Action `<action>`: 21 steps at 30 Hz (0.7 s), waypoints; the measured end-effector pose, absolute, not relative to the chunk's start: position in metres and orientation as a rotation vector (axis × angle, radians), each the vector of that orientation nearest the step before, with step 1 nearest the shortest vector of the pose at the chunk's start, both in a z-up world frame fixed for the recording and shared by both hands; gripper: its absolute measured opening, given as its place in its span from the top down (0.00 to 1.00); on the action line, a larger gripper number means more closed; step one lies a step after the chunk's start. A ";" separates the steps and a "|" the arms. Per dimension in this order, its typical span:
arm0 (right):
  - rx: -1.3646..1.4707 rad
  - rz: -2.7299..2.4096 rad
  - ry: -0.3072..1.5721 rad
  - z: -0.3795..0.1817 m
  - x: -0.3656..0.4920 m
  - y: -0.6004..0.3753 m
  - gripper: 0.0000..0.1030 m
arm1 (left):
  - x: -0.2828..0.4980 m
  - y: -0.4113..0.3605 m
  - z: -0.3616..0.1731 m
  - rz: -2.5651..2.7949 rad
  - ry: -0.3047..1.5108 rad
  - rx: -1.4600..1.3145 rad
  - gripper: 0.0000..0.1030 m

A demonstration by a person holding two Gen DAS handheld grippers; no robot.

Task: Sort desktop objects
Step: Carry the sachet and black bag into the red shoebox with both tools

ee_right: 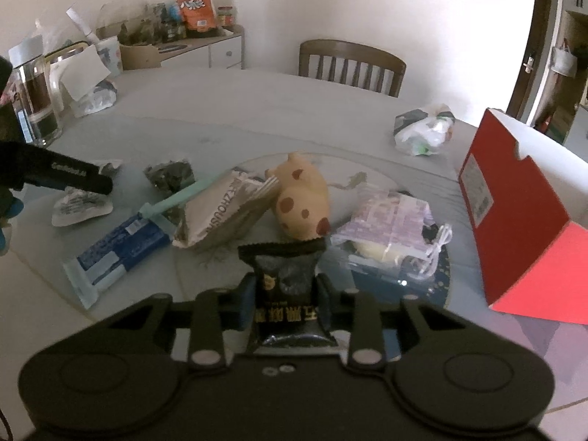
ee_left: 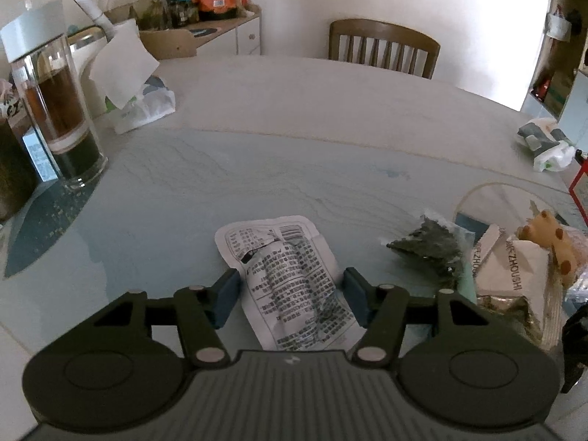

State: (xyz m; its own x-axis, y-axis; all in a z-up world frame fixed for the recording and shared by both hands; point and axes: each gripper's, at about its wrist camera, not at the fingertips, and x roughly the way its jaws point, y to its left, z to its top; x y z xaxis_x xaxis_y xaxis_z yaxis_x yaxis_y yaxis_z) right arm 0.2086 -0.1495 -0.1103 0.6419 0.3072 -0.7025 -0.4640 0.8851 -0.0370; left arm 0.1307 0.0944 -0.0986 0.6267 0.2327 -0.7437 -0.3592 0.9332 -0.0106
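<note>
Two packets in play: white printed sachet (ee_left: 284,279) lies flat at the tabletop's (ee_left: 294,169) near edge, long axis along the spread left gripper (ee_left: 290,296) fingers, between them, untouched. Right gripper (ee_right: 283,301) clamps black snack packet (ee_right: 286,294); red box (ee_right: 514,228) open to its right.

A tan toy pig (ee_right: 303,198) with brown spots, a red box (ee_right: 514,217), and a black, seemingly gold-lettered packet (ee_right: 286,290).

Bare tabletop (ee_left: 294,117) ahead — glass jar (ee_left: 55,110) far left, snack clutter (ee_left: 514,275) crowding right
</note>
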 end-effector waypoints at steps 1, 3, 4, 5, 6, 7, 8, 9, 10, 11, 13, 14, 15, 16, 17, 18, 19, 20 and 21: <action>-0.222 0.440 0.754 -0.109 0.208 -0.150 0.68 | 0.129 0.094 -0.096 0.338 0.823 -0.158 0.42; -0.220 0.432 0.752 -0.107 0.207 -0.153 0.68 | 0.126 0.091 -0.092 0.328 0.814 -0.146 0.42; -0.217 0.427 0.751 -0.105 0.206 -0.154 0.68 | 0.125 0.089 -0.089 0.322 0.811 -0.139 0.42; -0.215 0.423 0.750 -0.104 0.205 -0.156 0.68 | 0.123 0.087 -0.087 0.315 0.806 -0.132 0.42; -0.211 0.420 0.750 -0.103 0.205 -0.157 0.68 | 0.122 0.085 -0.084 0.309 0.806 -0.129 0.42; -0.208 0.417 0.750 -0.102 0.204 -0.158 0.68 | 0.121 0.083 -0.083 0.300 0.808 -0.127 0.42; -0.207 0.412 0.750 -0.101 0.204 -0.159 0.68 | 0.119 0.080 -0.080 0.290 0.809 -0.123 0.42; -0.203 0.408 0.750 -0.100 0.204 -0.160 0.68 | 0.118 0.078 -0.078 0.284 0.807 -0.118 0.42; -0.196 0.405 0.751 -0.099 0.203 -0.162 0.68 | 0.117 0.076 -0.076 0.277 0.804 -0.112 0.42; -0.191 0.402 0.751 -0.097 0.203 -0.163 0.68 | 0.115 0.073 -0.073 0.267 0.797 -0.105 0.42; -0.187 0.394 0.744 -0.094 0.202 -0.166 0.68 | 0.112 0.067 -0.069 0.255 0.787 -0.090 0.42; -0.183 0.390 0.743 -0.092 0.201 -0.167 0.68 | 0.111 0.064 -0.066 0.248 0.784 -0.087 0.42; -0.175 0.394 0.744 -0.090 0.201 -0.169 0.68 | 0.110 0.062 -0.063 0.238 0.781 -0.085 0.42; -0.168 0.398 0.744 -0.088 0.200 -0.170 0.68 | 0.109 0.059 -0.061 0.228 0.780 -0.080 0.42; -0.163 0.397 0.740 -0.086 0.199 -0.171 0.68 | 0.108 0.055 -0.058 0.216 0.781 -0.072 0.42; -0.162 0.394 0.733 -0.083 0.198 -0.172 0.68 | 0.107 0.051 -0.055 0.204 0.781 -0.065 0.42; -0.160 0.393 0.729 -0.081 0.197 -0.173 0.68 | 0.106 0.048 -0.054 0.195 0.778 -0.059 0.42; -0.154 0.393 0.725 -0.078 0.196 -0.175 0.68 | 0.106 0.045 -0.051 0.187 0.775 -0.052 0.42; -0.150 0.390 0.720 -0.076 0.196 -0.177 0.68 | 0.106 0.040 -0.048 0.179 0.772 -0.042 0.42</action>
State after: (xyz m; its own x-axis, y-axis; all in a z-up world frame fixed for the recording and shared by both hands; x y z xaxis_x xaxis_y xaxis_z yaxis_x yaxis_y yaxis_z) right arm 0.1957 -0.1767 -0.0755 0.6835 0.2950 -0.6676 -0.3972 0.9177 -0.0011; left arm 0.1055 0.0401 -0.0477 0.7022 0.1456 -0.6969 -0.1762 0.9840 0.0280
